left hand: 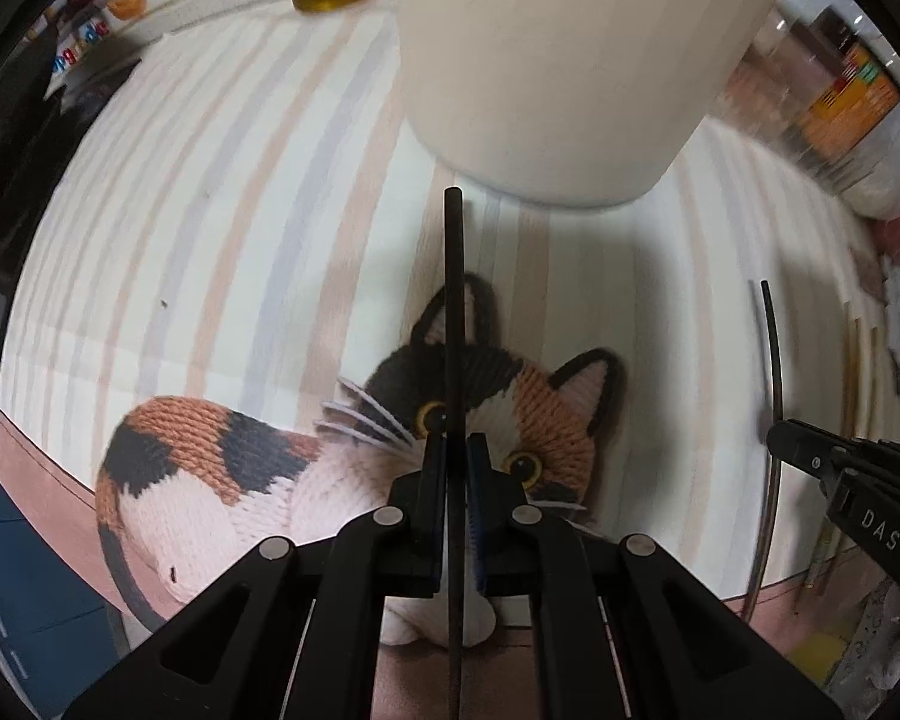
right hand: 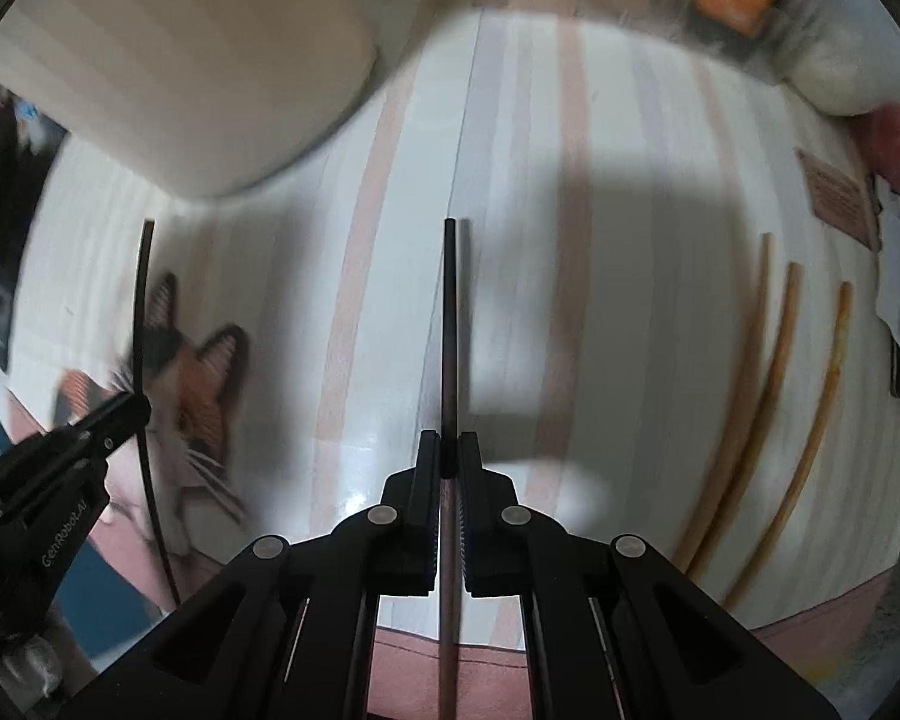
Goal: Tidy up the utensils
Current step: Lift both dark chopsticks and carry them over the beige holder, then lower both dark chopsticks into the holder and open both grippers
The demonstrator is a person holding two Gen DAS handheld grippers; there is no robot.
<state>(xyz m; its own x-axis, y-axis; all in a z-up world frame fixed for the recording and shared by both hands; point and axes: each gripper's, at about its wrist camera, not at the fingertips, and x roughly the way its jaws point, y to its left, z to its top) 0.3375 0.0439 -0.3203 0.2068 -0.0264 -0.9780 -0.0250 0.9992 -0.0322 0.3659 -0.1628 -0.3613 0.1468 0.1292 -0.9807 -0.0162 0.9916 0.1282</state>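
Fingers (left hand: 435,468) of both hands are clamping one dark chopstick (left hand: 453,312) each, pointing down.
Beyond each tip, the cream holder (left hand: 570,72) is standing; left gripper (left hand: 456,468) is nearer than right gripper (right hand: 449,462).

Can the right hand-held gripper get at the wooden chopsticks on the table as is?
Probably not yet: the right hand-held gripper is shut on a dark chopstick. The wooden chopsticks lie uncovered to its right.
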